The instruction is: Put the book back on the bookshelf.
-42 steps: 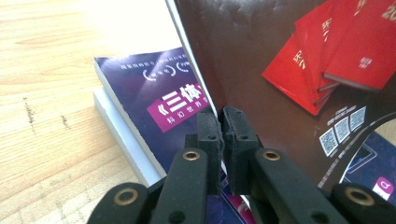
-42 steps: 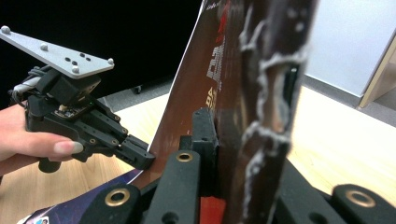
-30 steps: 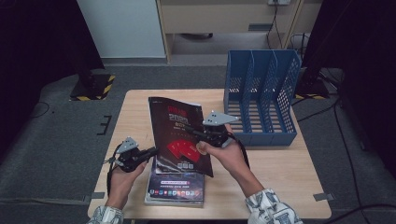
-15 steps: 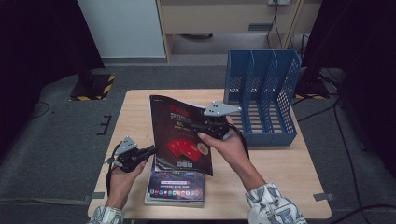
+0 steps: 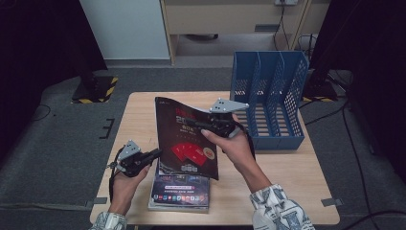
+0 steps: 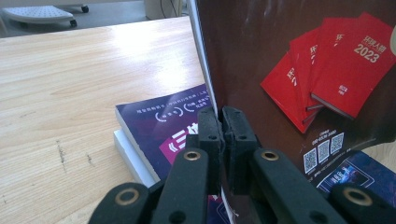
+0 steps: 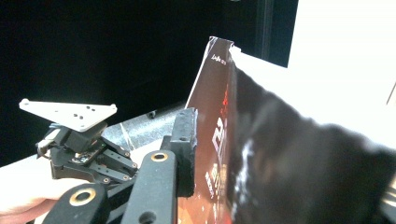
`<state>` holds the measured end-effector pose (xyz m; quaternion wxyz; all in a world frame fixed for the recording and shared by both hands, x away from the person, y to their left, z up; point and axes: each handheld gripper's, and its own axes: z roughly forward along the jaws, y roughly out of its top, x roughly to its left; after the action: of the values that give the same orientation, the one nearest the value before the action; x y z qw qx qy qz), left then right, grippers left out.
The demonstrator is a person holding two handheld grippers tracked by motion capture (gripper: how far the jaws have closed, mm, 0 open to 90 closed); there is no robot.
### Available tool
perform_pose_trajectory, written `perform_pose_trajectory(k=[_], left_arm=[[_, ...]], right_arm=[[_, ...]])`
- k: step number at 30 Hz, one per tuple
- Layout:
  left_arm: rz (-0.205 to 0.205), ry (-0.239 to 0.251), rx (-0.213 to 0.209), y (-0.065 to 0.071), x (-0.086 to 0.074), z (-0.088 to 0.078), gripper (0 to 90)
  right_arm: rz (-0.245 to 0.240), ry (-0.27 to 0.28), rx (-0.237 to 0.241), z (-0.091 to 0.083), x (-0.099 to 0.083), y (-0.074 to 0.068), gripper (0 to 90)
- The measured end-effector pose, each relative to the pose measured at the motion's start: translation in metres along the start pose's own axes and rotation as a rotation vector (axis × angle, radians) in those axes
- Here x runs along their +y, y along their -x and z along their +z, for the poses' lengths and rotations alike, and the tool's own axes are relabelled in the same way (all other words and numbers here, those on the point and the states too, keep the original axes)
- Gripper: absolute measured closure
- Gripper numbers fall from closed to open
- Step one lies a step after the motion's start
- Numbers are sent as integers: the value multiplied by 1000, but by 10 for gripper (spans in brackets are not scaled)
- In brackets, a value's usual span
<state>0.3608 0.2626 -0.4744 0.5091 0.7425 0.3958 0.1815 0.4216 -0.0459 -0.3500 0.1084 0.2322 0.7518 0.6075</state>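
A dark magazine (image 5: 186,139) with red books on its cover stands tilted up over the wooden table (image 5: 292,177). My right gripper (image 5: 211,120) grips its upper right edge. In the right gripper view one pad (image 7: 185,144) presses on the cover (image 7: 212,135), and the curled pages hide the other jaw. These jaws have just been closing a little, with the magazine between them. My left gripper (image 5: 155,154) is at the magazine's lower left edge. In the left gripper view its jaws are pinched together (image 6: 219,125) on that edge of the magazine (image 6: 299,65).
Under the magazine, a purple book (image 5: 179,189) lies on top of a small stack near the table's front edge. A blue file rack (image 5: 270,100) with several slots stands at the back right of the table. The left gripper's body (image 7: 79,140) appears in the right gripper view.
The right gripper has risen with the magazine's top, so the magazine stands steeper. Its lower edge and the left gripper have stayed put.
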Motion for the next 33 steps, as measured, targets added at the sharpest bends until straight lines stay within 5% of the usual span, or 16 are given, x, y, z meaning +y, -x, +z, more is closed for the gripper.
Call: perform_pose_trajectory(k=[4,13,15,16,17,18,22,24,33], left_arm=[[0,4,-1,0,0,0,866],[-39,13,0,-2,-2,2,836],[-46,18,6,-2,-3,3,705],[-69,12,51,-3,-4,6,569],[-69,12,51,-3,-4,6,460],[-99,13,67,-6,-7,7,460],[-160,-9,108,-17,-13,9,192],[-153,-49,158,-22,-16,9,149],[-179,-106,214,-33,-24,8,68]], right_arm=[[6,1,0,-1,3,2,693],[13,2,-22,-2,5,4,868],[12,7,-32,-4,5,5,869],[14,11,-28,-4,5,6,869],[14,11,-28,-4,5,6,869],[12,11,-29,-5,5,6,870],[8,37,-46,-9,9,7,870],[0,47,-54,-11,12,8,870],[-10,81,-95,-19,22,11,870]])
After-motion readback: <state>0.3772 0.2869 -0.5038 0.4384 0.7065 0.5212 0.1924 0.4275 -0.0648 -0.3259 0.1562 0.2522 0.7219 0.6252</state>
